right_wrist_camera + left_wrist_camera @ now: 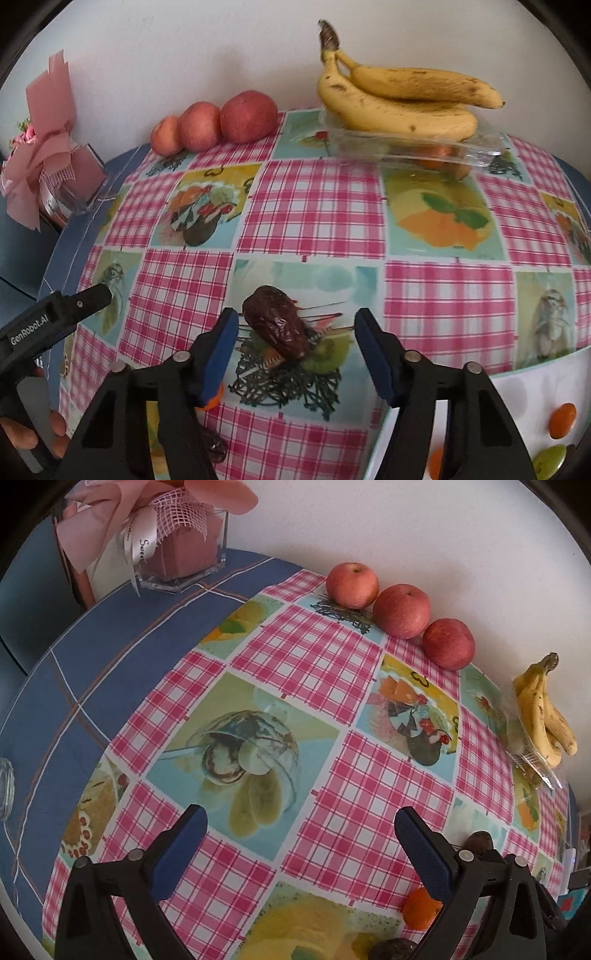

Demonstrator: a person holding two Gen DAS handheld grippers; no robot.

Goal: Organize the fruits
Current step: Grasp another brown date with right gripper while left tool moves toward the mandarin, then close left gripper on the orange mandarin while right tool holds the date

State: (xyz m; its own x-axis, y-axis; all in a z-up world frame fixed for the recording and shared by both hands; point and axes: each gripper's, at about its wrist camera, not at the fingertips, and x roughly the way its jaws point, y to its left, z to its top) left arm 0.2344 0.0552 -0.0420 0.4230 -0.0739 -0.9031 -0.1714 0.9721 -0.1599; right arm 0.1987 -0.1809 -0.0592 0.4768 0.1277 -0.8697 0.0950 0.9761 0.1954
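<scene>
Three red apples point(402, 611) stand in a row against the wall; they also show in the right wrist view point(248, 116). A bunch of bananas point(399, 98) lies on a clear plastic tray point(413, 149) at the back. A dark brown date point(277, 321) lies on the tablecloth between the fingers of my open right gripper point(295, 332). A small orange fruit point(421, 908) sits by my open, empty left gripper point(301, 830), partly hidden by its right finger. Another date point(478, 842) peeks behind that finger.
A glass vase with a pink bouquet point(177, 542) stands at the back left on the blue cloth point(92, 657). A glass jar edge point(5, 786) is at the far left. A white plate with coloured dots point(535, 417) sits at the right front.
</scene>
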